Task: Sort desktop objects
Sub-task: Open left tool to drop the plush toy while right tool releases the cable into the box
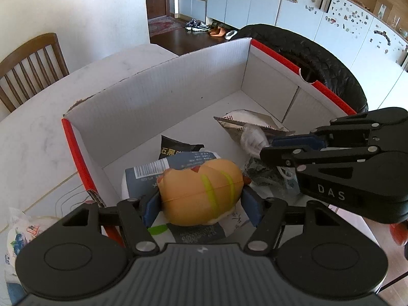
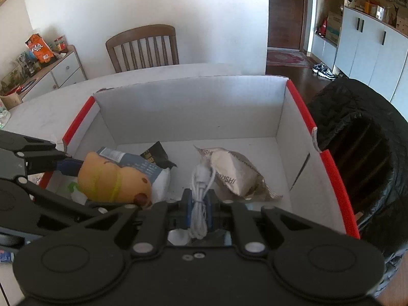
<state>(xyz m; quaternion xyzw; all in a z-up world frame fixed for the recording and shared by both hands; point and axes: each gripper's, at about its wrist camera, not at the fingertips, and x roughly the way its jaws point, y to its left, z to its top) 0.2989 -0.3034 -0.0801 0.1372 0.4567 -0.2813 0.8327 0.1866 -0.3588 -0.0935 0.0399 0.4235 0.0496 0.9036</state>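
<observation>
Deposit step in hand: left gripper (image 1: 201,205) clamped on hot-dog toy (image 1: 201,191), right gripper (image 2: 198,205) pinching white cable (image 2: 200,199), both low inside the box (image 2: 193,107); next, each apparently needs releasing.

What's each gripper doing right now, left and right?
Left gripper: closed on the hot dog toy, over the box.
Right gripper: the coiled white cable sits between its nearly shut pads, over the same box.
</observation>
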